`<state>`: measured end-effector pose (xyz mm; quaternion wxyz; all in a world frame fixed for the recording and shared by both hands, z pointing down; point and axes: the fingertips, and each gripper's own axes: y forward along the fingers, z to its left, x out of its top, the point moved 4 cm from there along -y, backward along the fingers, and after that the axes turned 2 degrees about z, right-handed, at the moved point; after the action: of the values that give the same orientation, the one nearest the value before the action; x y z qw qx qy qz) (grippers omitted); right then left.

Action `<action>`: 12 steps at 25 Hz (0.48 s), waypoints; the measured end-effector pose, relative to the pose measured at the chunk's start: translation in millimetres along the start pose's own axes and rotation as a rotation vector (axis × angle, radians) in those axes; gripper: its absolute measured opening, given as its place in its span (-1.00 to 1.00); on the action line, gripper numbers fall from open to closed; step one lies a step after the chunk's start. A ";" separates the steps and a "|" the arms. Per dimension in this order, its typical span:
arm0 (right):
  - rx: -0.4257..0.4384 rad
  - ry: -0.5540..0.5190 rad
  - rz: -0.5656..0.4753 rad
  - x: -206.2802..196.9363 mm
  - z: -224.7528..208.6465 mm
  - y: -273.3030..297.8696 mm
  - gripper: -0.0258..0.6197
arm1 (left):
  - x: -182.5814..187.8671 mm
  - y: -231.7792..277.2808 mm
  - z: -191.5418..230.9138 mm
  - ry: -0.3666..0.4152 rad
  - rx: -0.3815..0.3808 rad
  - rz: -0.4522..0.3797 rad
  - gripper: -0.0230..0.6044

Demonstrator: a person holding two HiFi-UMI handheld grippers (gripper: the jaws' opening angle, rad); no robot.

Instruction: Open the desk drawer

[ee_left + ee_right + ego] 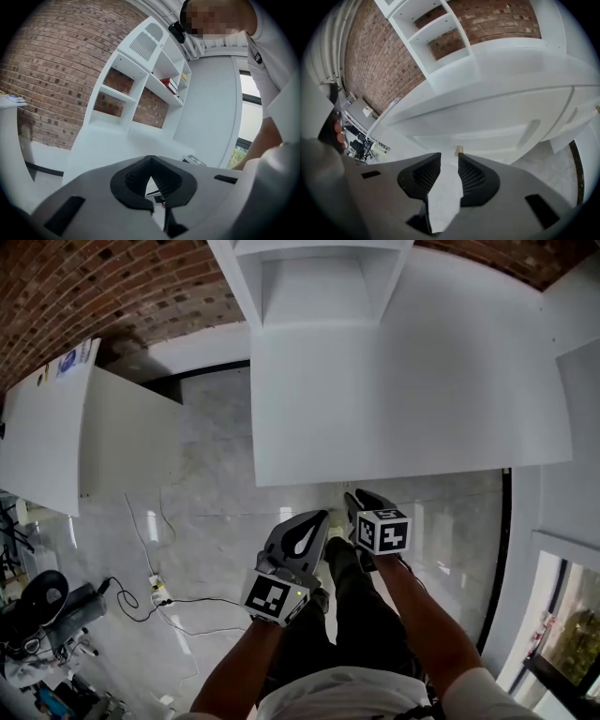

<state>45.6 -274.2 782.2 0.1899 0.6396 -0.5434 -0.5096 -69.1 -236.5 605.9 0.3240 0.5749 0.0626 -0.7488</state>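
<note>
The white desk (412, 381) fills the upper middle of the head view, seen from above. Both grippers hang just below its front edge, over the floor. My left gripper (319, 518) points toward that edge, and in the left gripper view its jaws (149, 160) meet at the tips with nothing between them. My right gripper (359, 500) is to its right, tilted downward. In the right gripper view its jaws (449, 158) stand apart and empty, aimed at the white drawer front (487, 133) under the desktop (497, 79). Neither gripper touches the desk.
A white shelf unit (319, 277) stands on the back of the desk against a brick wall. Another white table (47, 427) is on the left. Cables and a power strip (155, 592) lie on the marble floor, with equipment (42, 606) at lower left. A window (572, 634) is at right.
</note>
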 end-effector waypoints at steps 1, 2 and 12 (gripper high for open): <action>-0.006 0.001 0.016 -0.9 -2.5 7.3 -0.60 | -2.5 2.0 3.0 -0.003 0.003 0.004 -0.89; -0.013 0.003 0.030 -1.6 -4.7 13.9 -0.59 | -4.4 3.7 5.9 -0.008 0.006 0.007 -0.89; -0.066 0.053 0.074 -2.5 -19.6 51.1 -0.55 | -7.2 12.2 20.2 -0.029 0.026 -0.019 -0.89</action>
<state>37.0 -295.3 832.0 0.2439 0.6256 -0.5444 -0.5028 -77.9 -252.5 622.5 0.3103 0.5676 0.0534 -0.7607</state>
